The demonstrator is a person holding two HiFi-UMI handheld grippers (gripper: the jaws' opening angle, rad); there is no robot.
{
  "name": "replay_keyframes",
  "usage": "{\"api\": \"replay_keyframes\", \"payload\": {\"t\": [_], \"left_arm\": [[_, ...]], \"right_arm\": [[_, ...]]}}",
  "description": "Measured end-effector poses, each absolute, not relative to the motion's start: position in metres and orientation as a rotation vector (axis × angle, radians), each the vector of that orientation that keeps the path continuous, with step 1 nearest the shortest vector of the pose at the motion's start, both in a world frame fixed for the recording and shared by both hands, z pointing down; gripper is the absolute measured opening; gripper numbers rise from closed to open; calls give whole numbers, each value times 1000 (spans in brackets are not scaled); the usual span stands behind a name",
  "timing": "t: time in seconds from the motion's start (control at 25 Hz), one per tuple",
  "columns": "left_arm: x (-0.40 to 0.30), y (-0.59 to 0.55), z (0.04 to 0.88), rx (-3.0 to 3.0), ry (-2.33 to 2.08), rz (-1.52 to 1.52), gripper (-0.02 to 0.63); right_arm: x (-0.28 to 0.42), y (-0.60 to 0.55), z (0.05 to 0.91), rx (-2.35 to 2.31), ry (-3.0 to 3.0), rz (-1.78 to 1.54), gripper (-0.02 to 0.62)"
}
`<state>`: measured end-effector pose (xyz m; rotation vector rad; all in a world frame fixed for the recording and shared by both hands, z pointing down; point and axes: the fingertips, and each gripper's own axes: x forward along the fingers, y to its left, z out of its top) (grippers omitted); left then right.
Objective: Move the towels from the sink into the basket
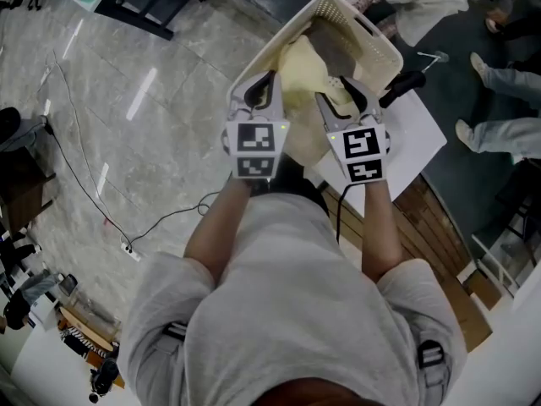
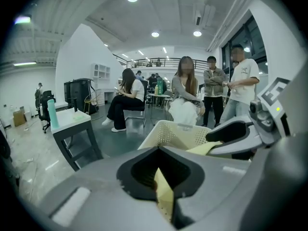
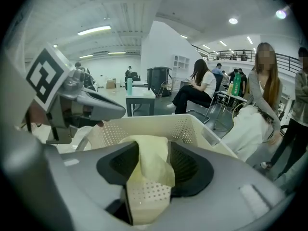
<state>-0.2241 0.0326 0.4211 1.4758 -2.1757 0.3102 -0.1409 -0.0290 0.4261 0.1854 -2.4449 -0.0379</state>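
Both grippers are up at the cream perforated plastic laundry basket. The left gripper has its jaws clamped tight on a fold of the pale yellow cloth towel. The right gripper has its jaws spread, with the towel just draped loosely between them. The towel hangs over the basket's near side.
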Motion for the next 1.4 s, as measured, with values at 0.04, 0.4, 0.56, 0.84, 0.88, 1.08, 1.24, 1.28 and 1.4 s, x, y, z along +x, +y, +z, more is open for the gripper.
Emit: {"api": "replay_keyframes", "payload": {"t": [0.04, 0.4, 0.56, 0.84, 0.88, 1.08, 1.24, 1.28, 1.4], "left_arm": [[-222, 33, 419, 1479, -2177, 307, 20], [-208, 29, 410, 1501, -2186, 298, 20], [-206, 28, 404, 1507, -2195, 292, 20], [-201, 23, 400, 1512, -2196, 290, 20], [-200, 23, 401, 1511, -2194, 290, 20], [-201, 26, 402, 1516, -2186, 298, 20], [-203, 28, 402, 1536, -2182, 293, 20], [-201, 26, 400, 1548, -2178, 290, 20], [-191, 14, 388, 1604, -2168, 283, 20]], "right_arm": [[-136, -29, 424, 190, -2445, -43, 213], [-127, -35, 392, 169, -2616, 447, 270], [-136, -43, 377, 203, -2656, 531, 270], [-135, -33, 422, 151, -2399, 128, 272], [-136, -30, 427, 136, -2395, 152, 273], [-136, -29, 398, 143, -2499, 231, 275], [-141, -36, 354, 195, -2622, 217, 272], [-139, -41, 348, 235, -2642, 203, 250], [-125, -58, 336, 414, -2690, 182, 12]]}}
